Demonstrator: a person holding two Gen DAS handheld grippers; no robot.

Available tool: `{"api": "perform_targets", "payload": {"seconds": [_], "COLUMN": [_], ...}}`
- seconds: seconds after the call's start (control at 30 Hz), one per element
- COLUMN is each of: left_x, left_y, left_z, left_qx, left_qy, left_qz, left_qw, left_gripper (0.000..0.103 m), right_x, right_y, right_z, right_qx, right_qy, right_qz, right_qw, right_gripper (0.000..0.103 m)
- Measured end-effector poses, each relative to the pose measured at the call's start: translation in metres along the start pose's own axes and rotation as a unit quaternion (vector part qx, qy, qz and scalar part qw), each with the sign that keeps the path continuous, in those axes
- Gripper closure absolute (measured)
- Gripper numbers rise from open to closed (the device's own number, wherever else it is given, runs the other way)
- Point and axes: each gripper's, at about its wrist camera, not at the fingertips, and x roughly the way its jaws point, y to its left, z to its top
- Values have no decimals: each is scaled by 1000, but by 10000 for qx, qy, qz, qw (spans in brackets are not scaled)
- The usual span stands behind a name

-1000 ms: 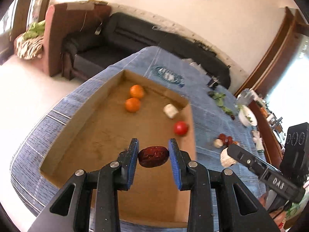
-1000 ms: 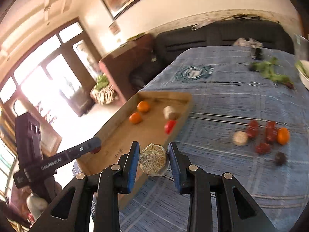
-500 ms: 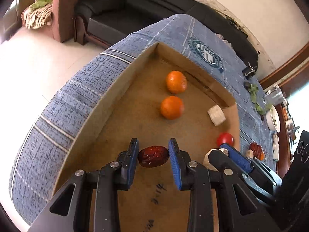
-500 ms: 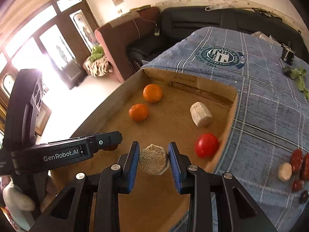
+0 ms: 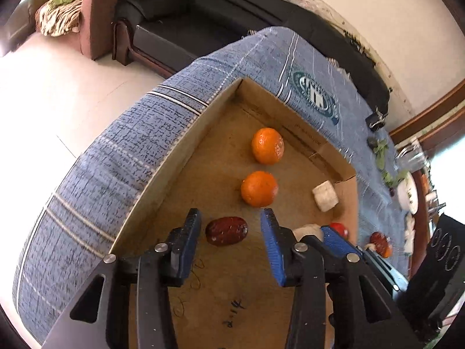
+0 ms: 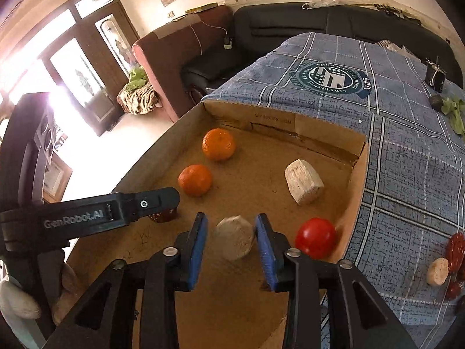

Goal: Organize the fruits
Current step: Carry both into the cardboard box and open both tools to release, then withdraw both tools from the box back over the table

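Cardboard box (image 5: 162,171) floor bears both pieces, jaws apart, so lift left gripper (image 5: 231,234) and right gripper (image 6: 231,240) straight up without nudging date (image 5: 226,230) or pale chunk (image 6: 234,237).

Inside the cardboard tray (image 6: 356,174), the near half of the floor is bare cardboard and gives the widest room. The left gripper (image 5: 229,229) stands parted around a dark red date (image 5: 226,230), with a gap on each side of it. At its 12 o'clock two oranges (image 5: 258,188) block the way toward the far wall; at 2 o'clock lies a pale cut chunk (image 5: 325,195). The right gripper (image 6: 231,240), also parted, straddles a pale round piece (image 6: 234,241); a red tomato (image 6: 316,238) sits just beside its right finger at 3 o'clock, against the tray wall. At its 9 o'clock the left gripper's finger crosses the tray. Between oranges and chunk an open lane runs to the far wall.
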Motion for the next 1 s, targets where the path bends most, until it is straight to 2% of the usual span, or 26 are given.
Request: {"api": "perform_targets", "payload": {"seconds": [0.1,0.2,0.23,0.37,0.5,0.57,0.7,0.77,1.0], "left_x": [-22,-51,-60,-89,-100,-95,-72,-67,-50], "left_y": [-1,-8,-11,-34,-62,-80,-123,-140,-173], "left_z": [-6,-19,-26,-58,-91,-111,-137,-148,-178], "left_qx": [-79,-81,-74,100,237,340,783,954,1437], "left_qy": [-264,-647,-775,-1170,-1384,-1385,-996,-877,-725], "left_qz": [-114,-172,-218,-394,-558,-657,-751,-821,-598], "left_qw": [9996,9977,9967,9923,9885,9876,9891,9882,9851], "left_gripper": [59,50,47,44,38,38,38,38,38], "right_x": [-20,-51,-62,-108,-141,-154,-176,-188,-207], "right_y": [-2,-11,-15,-39,-74,-99,-134,-145,-165], "right_z": [-2,-10,-15,-48,-91,-117,-150,-165,-195], "right_qx": [60,244,326,797,1493,1998,2581,2801,2866], "right_qy": [-205,-527,-631,-1133,-1503,-1603,-1661,-1765,-1927], "right_qz": [130,275,321,382,85,-150,-521,-574,-852], "right_qw": [9997,9979,9970,9896,9773,9665,9503,9419,9346], "right_gripper": [61,60,56,48,41,38,38,37,37]}}
